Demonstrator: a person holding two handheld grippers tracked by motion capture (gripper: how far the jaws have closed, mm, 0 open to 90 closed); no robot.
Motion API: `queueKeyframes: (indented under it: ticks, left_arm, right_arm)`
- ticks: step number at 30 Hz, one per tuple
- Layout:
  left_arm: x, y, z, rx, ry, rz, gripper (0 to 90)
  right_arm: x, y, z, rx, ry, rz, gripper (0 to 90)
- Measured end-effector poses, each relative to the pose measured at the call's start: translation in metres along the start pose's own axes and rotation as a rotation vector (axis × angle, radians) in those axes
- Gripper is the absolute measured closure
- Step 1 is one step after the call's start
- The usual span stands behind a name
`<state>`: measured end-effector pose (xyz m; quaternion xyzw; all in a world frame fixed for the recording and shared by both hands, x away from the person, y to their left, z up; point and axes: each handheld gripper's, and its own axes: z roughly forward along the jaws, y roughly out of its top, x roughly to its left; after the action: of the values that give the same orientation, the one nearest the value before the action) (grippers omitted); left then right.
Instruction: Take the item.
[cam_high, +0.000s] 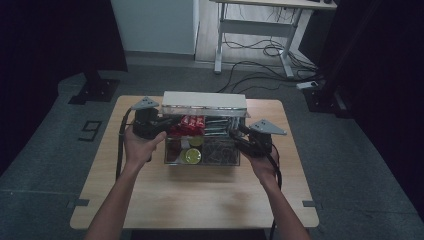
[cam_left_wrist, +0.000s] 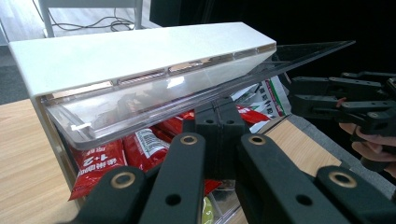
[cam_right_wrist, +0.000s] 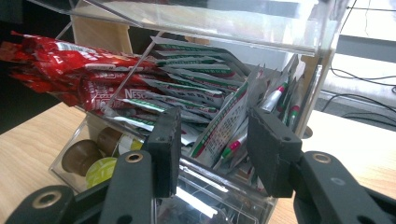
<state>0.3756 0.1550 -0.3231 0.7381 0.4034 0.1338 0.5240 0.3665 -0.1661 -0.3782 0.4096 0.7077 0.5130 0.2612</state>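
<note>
2 grippers meet us at a clear acrylic organizer box on the wooden table. Our left gripper has its black jaws pressed together with nothing between them; in the left gripper view they point at the red snack packets under the raised clear lid. In the high view this left gripper sits at the box's left end, touching or just beside it; we cannot tell which.

Our right gripper has its jaws parted, and no pad presses on anything. In the right gripper view, the white-and-green sachets stand in line with the gap, beyond the box's front wall. In the high view the right gripper is at the box's right end.

Moving outward, the box holds 3 kinds of goods that we can make out: red Nescafé stick packets at the upper left, white-and-green sachets at the right, and round capsules below, brown capsules and a yellow-green one. A white top panel caps the back of the box, and the lid tilts up from it. The box stands toward the far edge of the table. Beyond it, on the grey floor, stands a white desk frame with cables beneath.
</note>
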Motion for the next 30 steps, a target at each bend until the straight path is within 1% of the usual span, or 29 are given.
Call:
queueKeyframes:
  ticks: [10,11,15,18,22,24,25,26,27,29,30]
  left_arm:
    - [0.0,0.001,0.0,0.0,-0.001,0.001,90.0]
    - [-0.001,0.001,0.001,0.0,-0.001,0.002,90.0]
    - [-0.001,0.001,0.001,0.001,-0.003,0.003,90.0]
    - [-0.002,0.001,0.002,0.002,-0.004,0.005,90.0]
    - [-0.002,0.001,0.002,0.002,-0.004,0.005,90.0]
    - [-0.002,0.001,0.002,0.002,-0.005,0.004,90.0]
    - [-0.002,0.001,0.003,0.001,-0.005,0.004,90.0]
    - [-0.002,0.001,0.003,0.001,-0.006,0.004,90.0]
    - [-0.002,0.001,0.003,0.001,-0.007,0.004,90.0]
    - [-0.003,0.001,0.003,0.003,-0.008,0.005,90.0]
    - [-0.003,0.001,0.003,0.003,-0.008,0.005,90.0]
  right_arm:
    - [0.002,0.004,0.01,0.006,-0.017,-0.007,60.9]
    - [0.002,0.004,0.012,0.007,-0.025,-0.008,61.4]
    - [0.002,0.005,0.014,0.013,-0.035,-0.015,61.7]
    - [0.003,0.003,0.021,0.023,-0.042,-0.025,64.7]
    - [0.003,0.004,0.023,0.026,-0.046,-0.024,66.9]
    - [0.003,0.004,0.026,0.036,-0.057,-0.031,72.1]
    - [0.003,0.004,0.026,0.036,-0.057,-0.031,72.1]
    - [0.003,0.004,0.026,0.038,-0.056,-0.032,76.7]
    - [0.003,0.004,0.027,0.045,-0.052,-0.036,84.7]
    - [0.003,0.004,0.027,0.05,-0.047,-0.038,87.5]
    - [0.003,0.004,0.027,0.05,-0.047,-0.038,87.5]
